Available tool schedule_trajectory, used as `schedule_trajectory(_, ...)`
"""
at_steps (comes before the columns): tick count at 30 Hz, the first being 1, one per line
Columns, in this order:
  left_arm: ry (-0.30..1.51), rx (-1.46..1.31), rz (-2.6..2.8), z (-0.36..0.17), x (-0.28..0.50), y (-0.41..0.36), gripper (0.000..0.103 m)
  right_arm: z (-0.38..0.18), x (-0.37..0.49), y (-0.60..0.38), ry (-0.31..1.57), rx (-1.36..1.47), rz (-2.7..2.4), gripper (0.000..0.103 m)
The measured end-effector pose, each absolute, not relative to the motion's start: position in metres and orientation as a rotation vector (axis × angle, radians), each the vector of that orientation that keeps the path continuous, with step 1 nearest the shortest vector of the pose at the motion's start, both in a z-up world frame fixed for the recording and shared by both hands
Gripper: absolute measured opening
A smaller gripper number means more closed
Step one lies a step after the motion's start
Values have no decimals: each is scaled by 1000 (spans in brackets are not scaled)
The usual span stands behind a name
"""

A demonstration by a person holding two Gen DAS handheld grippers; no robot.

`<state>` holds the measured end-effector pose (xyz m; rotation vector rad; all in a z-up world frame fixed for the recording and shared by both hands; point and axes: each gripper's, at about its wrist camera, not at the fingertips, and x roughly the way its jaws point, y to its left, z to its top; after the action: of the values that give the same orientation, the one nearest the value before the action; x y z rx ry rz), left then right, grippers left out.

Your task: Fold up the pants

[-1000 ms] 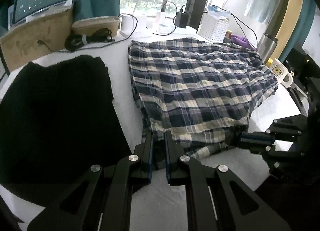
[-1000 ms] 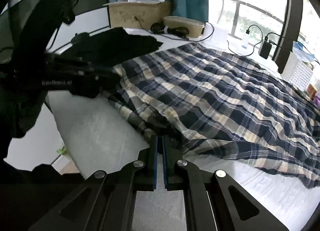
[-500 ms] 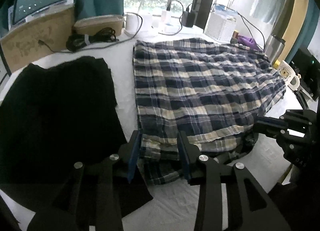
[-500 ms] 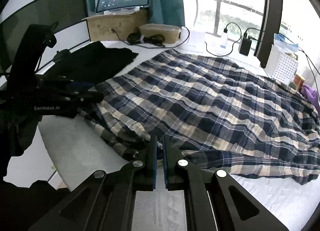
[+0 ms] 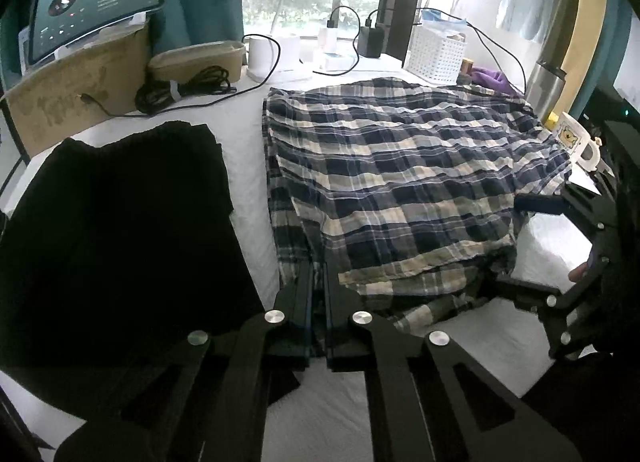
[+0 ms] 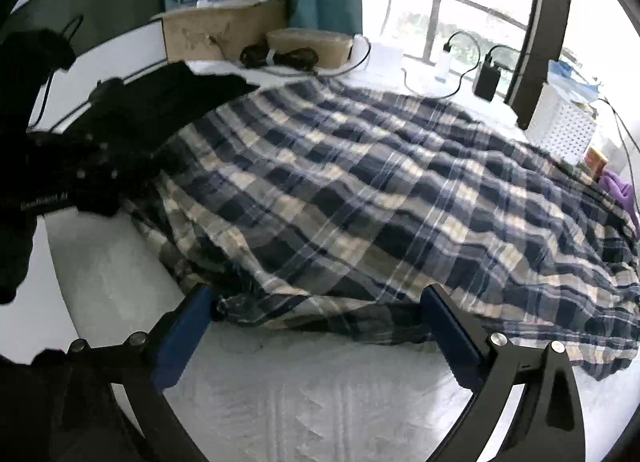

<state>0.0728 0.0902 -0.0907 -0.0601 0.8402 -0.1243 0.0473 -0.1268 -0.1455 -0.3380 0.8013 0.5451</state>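
Navy and cream plaid pants [image 5: 400, 182] lie spread over the white table [image 5: 248, 166], and fill the middle of the right wrist view [image 6: 360, 190]. My left gripper [image 5: 318, 268] is shut on the pants' near left edge, with plaid cloth pinched between the pads. My right gripper [image 6: 316, 294] has its jaws opening wide. The rumpled near hem lies between its blue pads [image 6: 188, 326], which do not press on it. The right gripper [image 5: 520, 246] also shows at the pants' right corner, and the left gripper [image 6: 80, 166] at their left.
A black garment [image 5: 120, 222] lies flat to the left of the pants. At the back stand a cardboard box [image 5: 80, 90] with a tablet [image 5: 96, 2], a cable coil [image 5: 188, 88], chargers, and a white basket [image 5: 436, 54]. A steel bottle [image 5: 548, 86] and mug [image 5: 572, 138] stand at the right.
The left gripper opened, then shut again on the pants' near left edge. The right gripper went from shut to wide open, letting the hem drop onto the table.
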Motion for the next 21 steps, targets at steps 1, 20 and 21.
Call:
schedule_trajectory(1,839,-63,-121,-90,72,91,3,-142,46,-126,781,-339,551,103)
schedule_trajectory(20,845,-112,-139,-90,66,101,1,-148,32,-81,719,-528,720,10)
schedule_trajectory(21,838,-117,-139,-87,63,101,0,-145,31,-83,713,-520,723,9)
